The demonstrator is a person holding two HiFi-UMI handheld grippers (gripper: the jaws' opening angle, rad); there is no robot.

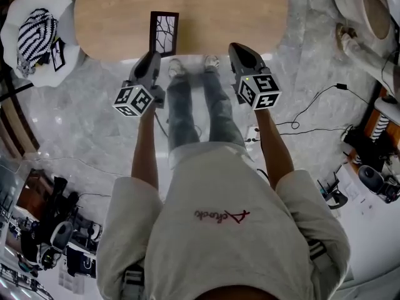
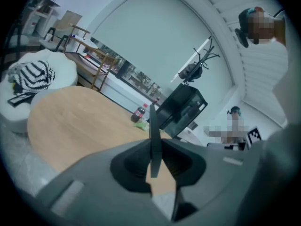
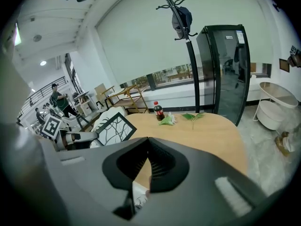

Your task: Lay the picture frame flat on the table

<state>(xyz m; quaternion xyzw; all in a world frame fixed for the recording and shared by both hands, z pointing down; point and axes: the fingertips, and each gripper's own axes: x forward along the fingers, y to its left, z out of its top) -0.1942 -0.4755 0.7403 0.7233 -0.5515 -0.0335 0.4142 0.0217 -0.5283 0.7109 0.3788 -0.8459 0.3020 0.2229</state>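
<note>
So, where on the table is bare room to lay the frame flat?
The wooden table is bare on both sides of the picture frame that the left tool holds, and across its middle. Only the far edge is occupied, by a cola bottle and green sprigs.

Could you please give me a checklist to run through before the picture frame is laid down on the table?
1. Left claw shut on the picture frame: ok.
2. Frame over the table: ok, above its near edge in the head view.
3. Frame lying flat: not ok, it stands upright.
4. Bare tabletop near the frame: ok; the bottle and leaves sit at the far end.
5. Right claw free to help: ok, shut on nothing.
6. Frame's lower edge touching the table: cannot tell.
</note>
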